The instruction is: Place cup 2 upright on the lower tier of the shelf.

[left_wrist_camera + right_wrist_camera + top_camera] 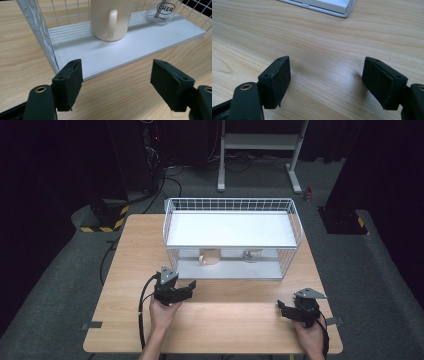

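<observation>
My left gripper [187, 287] sits low over the wooden table [235, 320], just in front of the white wire rack [232, 237], and its jaws stand spread with nothing but bare wood and the edge of the rack's bottom shelf between them. Looking along those jaws in my left gripper view, I face the cream mug [111, 18], which stands upright on the rack's lower white shelf [140, 47] with its handle turned toward me; it is near but well clear of my pads [71, 83], which touch nothing. To the right of the mug on the same shelf stands a clear glass [162, 12] with dark lettering on its side, set apart from the mug and farther back toward the wire wall. From the high view, both the mug [210, 256] and the glass [251, 255] sit under the rack's upper shelf [230, 227], the mug toward the left and the glass near the middle. My right gripper [284, 309] rests well off at the near right corner of the table, in the person's right hand [311, 335]. Its jaws are also spread wide, holding nothing: in my right gripper view there is plain wood grain between the pads [278, 80], and a corner of the rack's base [332, 6] lies farther ahead.
</observation>
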A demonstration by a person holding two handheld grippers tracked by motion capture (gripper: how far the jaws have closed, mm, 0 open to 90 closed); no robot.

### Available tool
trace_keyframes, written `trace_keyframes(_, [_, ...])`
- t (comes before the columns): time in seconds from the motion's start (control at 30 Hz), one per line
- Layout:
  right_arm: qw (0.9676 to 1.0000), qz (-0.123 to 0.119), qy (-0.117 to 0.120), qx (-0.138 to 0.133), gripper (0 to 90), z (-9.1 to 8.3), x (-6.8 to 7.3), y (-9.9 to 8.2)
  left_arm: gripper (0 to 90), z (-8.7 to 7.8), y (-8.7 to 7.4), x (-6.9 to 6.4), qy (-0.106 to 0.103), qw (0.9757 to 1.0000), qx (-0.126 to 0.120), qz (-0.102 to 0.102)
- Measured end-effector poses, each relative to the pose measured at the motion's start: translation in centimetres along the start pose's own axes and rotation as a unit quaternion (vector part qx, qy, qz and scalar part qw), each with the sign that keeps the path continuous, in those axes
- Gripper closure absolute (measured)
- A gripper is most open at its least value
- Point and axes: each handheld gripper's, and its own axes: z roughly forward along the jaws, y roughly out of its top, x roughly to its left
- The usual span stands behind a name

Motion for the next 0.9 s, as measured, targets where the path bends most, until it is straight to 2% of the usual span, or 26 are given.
trace_keyframes(0.1, [1.0000,0.001,0.000,0.000,23.0,0.0,0.0,0.0,26.1,-0.1,-0.2,0.1,0.002,1.0000,-0.003,-0.007])
trace_keyframes(0.9, [1.0000,0.000,0.000,0.000,23.0,0.0,0.0,0.0,26.1,-1.4,-1.8,1.5,0.016,0.9996,0.002,-0.024])
